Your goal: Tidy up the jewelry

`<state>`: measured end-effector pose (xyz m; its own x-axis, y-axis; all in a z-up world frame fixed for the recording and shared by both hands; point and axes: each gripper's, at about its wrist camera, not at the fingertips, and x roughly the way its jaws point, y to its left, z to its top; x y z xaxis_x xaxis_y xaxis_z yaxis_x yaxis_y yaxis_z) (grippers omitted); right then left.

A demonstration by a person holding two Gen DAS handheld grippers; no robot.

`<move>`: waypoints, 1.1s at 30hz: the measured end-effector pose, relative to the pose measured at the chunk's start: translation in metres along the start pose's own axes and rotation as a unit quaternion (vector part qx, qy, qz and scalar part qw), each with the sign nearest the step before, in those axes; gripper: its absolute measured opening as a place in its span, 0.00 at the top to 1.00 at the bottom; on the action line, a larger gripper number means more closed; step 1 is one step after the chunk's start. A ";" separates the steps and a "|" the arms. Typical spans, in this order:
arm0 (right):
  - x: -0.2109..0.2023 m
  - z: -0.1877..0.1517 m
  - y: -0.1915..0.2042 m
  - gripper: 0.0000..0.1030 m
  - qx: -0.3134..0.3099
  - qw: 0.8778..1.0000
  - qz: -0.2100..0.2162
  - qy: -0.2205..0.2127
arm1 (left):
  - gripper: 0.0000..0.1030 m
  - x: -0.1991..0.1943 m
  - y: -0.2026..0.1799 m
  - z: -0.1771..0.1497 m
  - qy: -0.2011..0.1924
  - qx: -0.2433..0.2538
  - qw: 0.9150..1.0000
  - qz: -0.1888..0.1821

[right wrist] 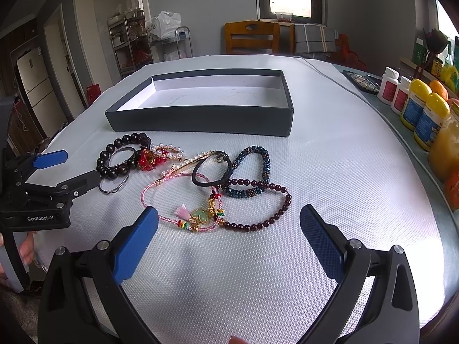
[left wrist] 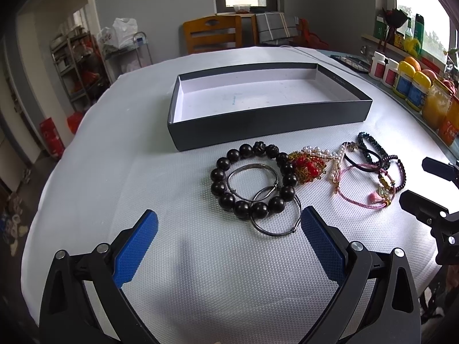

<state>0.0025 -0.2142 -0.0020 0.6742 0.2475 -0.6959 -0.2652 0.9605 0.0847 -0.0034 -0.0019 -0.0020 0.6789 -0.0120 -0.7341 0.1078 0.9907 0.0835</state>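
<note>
A pile of bracelets lies on the white mat in front of an open dark box with a white inside. At the left a black bead bracelet lies with silver bangles. At the right lie a pink cord bracelet with a green charm, a maroon bead bracelet and a teal bead bracelet. My left gripper is open just short of the black beads. My right gripper is open just short of the pink bracelet.
Bottles and jars line the table's right edge, with a dark flat case and a white cable behind. Wooden chairs stand beyond the table's far edge.
</note>
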 end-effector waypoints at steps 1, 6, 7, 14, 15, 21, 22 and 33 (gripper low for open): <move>0.000 0.000 0.000 0.05 0.000 1.000 0.000 0.000 | 0.02 0.000 0.000 0.000 0.000 -0.001 1.000 0.000; 0.000 0.000 0.000 0.05 0.000 1.000 0.000 0.000 | 0.02 0.000 0.001 0.000 0.001 0.001 1.000 -0.001; 0.000 0.000 0.000 0.05 0.000 1.000 0.000 0.000 | 0.02 0.001 0.000 0.000 0.001 0.002 1.000 -0.001; -0.001 0.007 0.001 0.05 -0.016 1.000 0.007 -0.011 | 0.02 -0.007 0.009 0.007 -0.027 0.008 0.999 -0.015; -0.001 0.009 0.001 0.05 -0.022 1.000 0.007 -0.014 | 0.02 -0.008 0.012 0.009 -0.031 0.008 0.999 -0.020; 0.011 0.023 -0.006 0.05 -0.040 0.999 0.012 -0.007 | 0.02 0.001 0.026 0.023 -0.033 0.000 0.999 -0.042; 0.014 0.026 -0.009 0.05 -0.040 0.999 0.014 -0.004 | 0.02 0.003 0.027 0.025 -0.031 0.004 0.999 -0.042; 0.025 0.042 -0.020 0.16 -0.042 0.999 0.027 0.001 | 0.08 0.031 0.036 0.041 0.001 0.023 0.998 -0.053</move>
<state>0.0542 -0.2220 0.0089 0.6560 0.2988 -0.6931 -0.3581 0.9316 0.0627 0.0512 0.0280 0.0063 0.6605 -0.1161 -0.7418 0.2127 0.9764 0.0366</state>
